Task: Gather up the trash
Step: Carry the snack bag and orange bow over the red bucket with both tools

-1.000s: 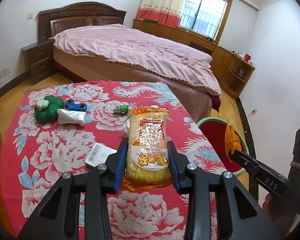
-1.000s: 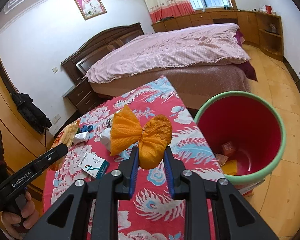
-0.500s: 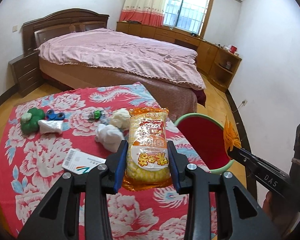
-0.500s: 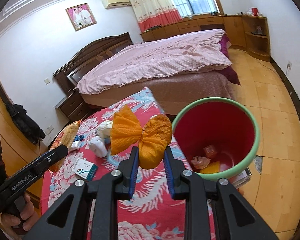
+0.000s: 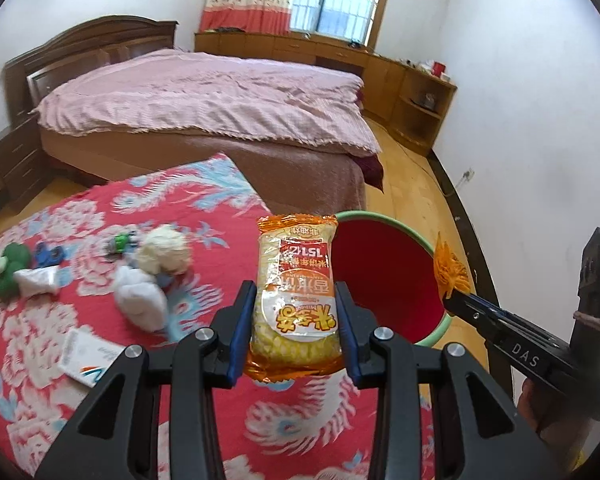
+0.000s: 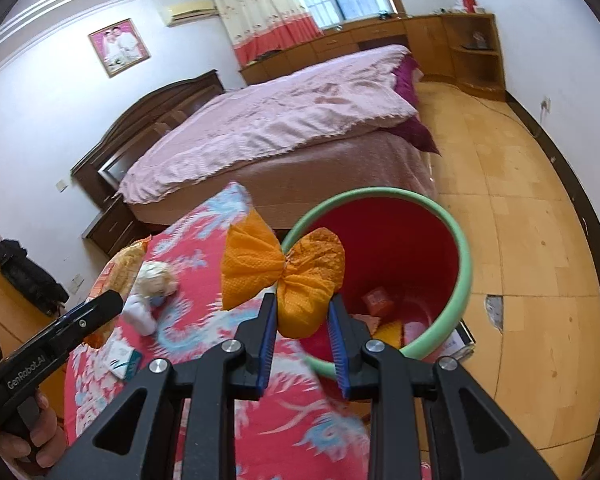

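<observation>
My left gripper (image 5: pixel 296 312) is shut on an orange snack packet (image 5: pixel 296 292) and holds it above the table's right edge, beside the red bin with a green rim (image 5: pixel 384 280). My right gripper (image 6: pixel 302 316) is shut on a crumpled orange wrapper (image 6: pixel 300 284) and holds it above the near rim of the bin (image 6: pixel 464 280). The bin stands on the floor and has some trash (image 6: pixel 378 300) at its bottom. The right gripper with its wrapper also shows in the left wrist view (image 5: pixel 450 280).
On the red floral tablecloth (image 5: pixel 100 208) lie two crumpled white tissues (image 5: pixel 140 300), a small card box (image 5: pixel 88 356), a green toy (image 5: pixel 10 268), a blue spinner (image 5: pixel 46 256) and a small green object (image 5: pixel 120 242). A bed (image 5: pixel 204 104) stands behind the table.
Both grippers have moved right toward the bin with their loads. The bin now looms larger and nearer in both views.
</observation>
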Demonstrator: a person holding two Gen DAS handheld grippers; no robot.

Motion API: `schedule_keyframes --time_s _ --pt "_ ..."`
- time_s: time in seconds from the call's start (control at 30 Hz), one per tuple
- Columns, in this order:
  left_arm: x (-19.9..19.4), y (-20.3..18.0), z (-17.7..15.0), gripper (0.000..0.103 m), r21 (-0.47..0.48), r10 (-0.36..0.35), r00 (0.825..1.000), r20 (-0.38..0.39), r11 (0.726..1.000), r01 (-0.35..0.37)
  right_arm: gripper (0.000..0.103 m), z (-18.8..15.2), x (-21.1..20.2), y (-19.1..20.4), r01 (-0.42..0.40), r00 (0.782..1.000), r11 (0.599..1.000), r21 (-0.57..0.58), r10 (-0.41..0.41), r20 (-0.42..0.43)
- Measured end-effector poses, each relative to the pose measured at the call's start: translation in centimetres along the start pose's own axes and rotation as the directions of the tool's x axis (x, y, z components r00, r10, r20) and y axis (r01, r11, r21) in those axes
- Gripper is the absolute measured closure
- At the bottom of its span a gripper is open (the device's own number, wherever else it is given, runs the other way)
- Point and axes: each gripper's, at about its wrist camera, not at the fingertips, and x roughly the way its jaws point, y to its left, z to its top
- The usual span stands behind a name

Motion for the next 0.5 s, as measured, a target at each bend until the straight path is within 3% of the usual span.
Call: schedule_keyframes --time_s 0.5 --pt "9.3 -5.4 0.9 0.064 0.072 -0.064 0.99 -0.128 0.995 0.074 0.071 0.4 4.4 -6.4 0.067 0.996 0.995 0.072 -0.063 -0.062"
